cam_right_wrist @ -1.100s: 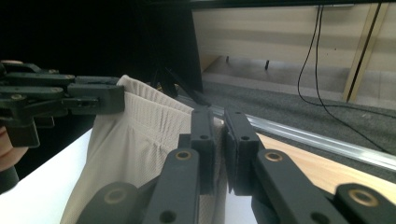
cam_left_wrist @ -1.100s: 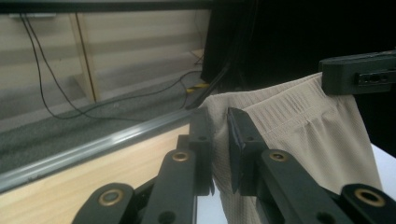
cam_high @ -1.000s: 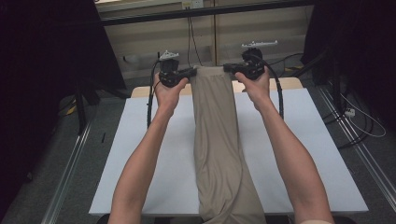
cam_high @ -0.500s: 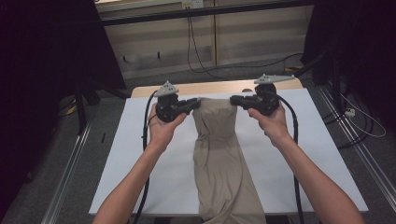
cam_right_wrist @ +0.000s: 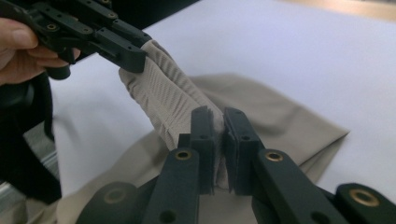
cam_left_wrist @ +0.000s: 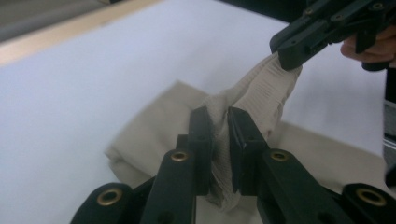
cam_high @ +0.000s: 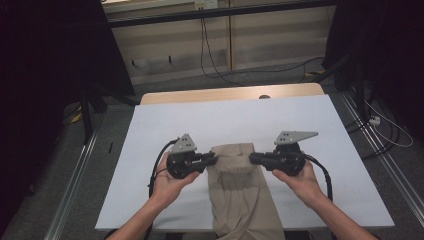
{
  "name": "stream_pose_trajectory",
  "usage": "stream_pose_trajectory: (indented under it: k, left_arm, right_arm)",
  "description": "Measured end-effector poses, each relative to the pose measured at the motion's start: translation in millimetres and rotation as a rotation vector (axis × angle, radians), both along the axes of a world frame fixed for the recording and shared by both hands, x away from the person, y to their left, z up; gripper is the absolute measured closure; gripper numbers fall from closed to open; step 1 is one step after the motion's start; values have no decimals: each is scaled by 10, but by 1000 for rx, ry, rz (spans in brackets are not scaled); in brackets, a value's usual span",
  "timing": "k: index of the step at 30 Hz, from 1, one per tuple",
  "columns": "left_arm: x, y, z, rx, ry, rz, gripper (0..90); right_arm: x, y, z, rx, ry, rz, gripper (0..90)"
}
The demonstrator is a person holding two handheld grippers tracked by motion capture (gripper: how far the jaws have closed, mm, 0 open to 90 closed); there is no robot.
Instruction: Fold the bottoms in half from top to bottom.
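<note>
While both grippers, left (cam_high: 212, 160) and right (cam_high: 254, 158), pinch the ribbed end of the soft, floppy cloth (cam_high: 245, 200), it looks light and sags between them.

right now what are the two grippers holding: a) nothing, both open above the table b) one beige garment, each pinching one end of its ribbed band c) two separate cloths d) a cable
b: the left gripper and right gripper are each shut on the ribbed band of the same beige garment, which lies on the white table.
</note>
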State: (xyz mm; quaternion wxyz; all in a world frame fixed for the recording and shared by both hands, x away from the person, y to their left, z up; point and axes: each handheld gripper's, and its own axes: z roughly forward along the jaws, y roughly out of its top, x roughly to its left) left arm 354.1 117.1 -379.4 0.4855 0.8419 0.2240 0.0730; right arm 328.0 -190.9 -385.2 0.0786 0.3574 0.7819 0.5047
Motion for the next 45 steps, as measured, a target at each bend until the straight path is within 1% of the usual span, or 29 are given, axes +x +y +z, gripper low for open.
stream_pose_trajectory:
  k: [3,5,8,9,11,12,14,15,16,18,22,23,25,28,29,30,31,33,34,36,37,38,39,40,41,42,43,44,45]
  left_arm:
    - [-139,20,-157,56,8,-22,801]
    - [-186,34,-231,79,22,-34,799]
    - [-259,42,-313,87,37,-50,795]
    - [-303,42,-339,86,48,-66,795]
    - [-387,21,-371,94,58,-87,795]
    - [-421,0,-384,103,58,-97,796]
    - [-510,-49,-429,144,57,-125,796]
    - [-568,-69,-486,153,61,-134,795]
    - [-590,-69,-515,176,57,-142,793]
    - [-637,-72,-532,193,37,-148,790]
    - [-739,-64,-547,178,37,-160,779]
    - [-760,-72,-534,176,44,-163,771]
    - [-805,-64,-519,169,38,-196,738]
    - [-882,-1,-520,120,60,-213,712]
    - [-897,23,-509,113,71,-225,688]
    - [-903,30,-498,119,58,-227,655]
    - [-902,28,-489,118,56,-208,632]
    - [-848,30,-461,100,79,-200,555]
    - [-834,31,-451,86,82,-197,515]
    - [-791,54,-396,48,79,-196,474]
    - [-765,65,-366,23,88,-190,447]
    - [-726,80,-333,1,87,-173,417]
    - [-696,88,-315,3,69,-154,410]
    - [-670,90,-311,14,52,-140,417]
    - [-624,84,-322,40,35,-111,424]
    - [-587,66,-349,64,24,-101,451]
    - [-558,42,-387,93,18,-94,478]
    - [-550,9,-430,122,24,-93,485]
    - [-559,-30,-477,149,32,-111,502]
  right_arm:
    - [-107,43,-139,-8,18,23,838]
    - [-168,95,-230,-46,26,44,835]
    - [-248,150,-307,-99,32,67,833]
    - [-271,152,-313,-105,32,73,832]
    - [-345,147,-331,-139,14,83,831]
    - [-395,142,-356,-155,17,89,831]
    - [-470,132,-440,-170,35,101,826]
    - [-497,135,-478,-189,45,107,822]
    - [-539,140,-521,-215,51,116,816]
    - [-592,139,-530,-238,44,124,805]
    - [-706,118,-538,-261,43,148,805]
    - [-735,114,-538,-268,43,152,801]
    - [-778,118,-541,-280,45,151,789]
    - [-841,114,-555,-280,63,162,737]
    - [-858,114,-558,-279,74,169,713]
    - [-875,107,-554,-267,83,180,675]
    - [-876,101,-537,-248,92,188,640]
    - [-856,84,-492,-207,86,188,584]
    - [-829,64,-451,-175,84,182,552]
    - [-766,30,-385,-153,70,161,522]
    - [-737,18,-363,-138,67,151,496]
    - [-693,-4,-332,-102,74,155,495]
    - [-644,-18,-299,-85,72,146,509]
    - [-602,-13,-281,-113,52,122,532]
    - [-561,-4,-275,-137,45,102,560]
    - [-467,5,-289,-165,34,77,593]
    - [-378,14,-311,-182,32,48,597]
    - [-282,33,-338,-217,24,12,613]
    - [-187,55,-369,-251,12,-10,642]
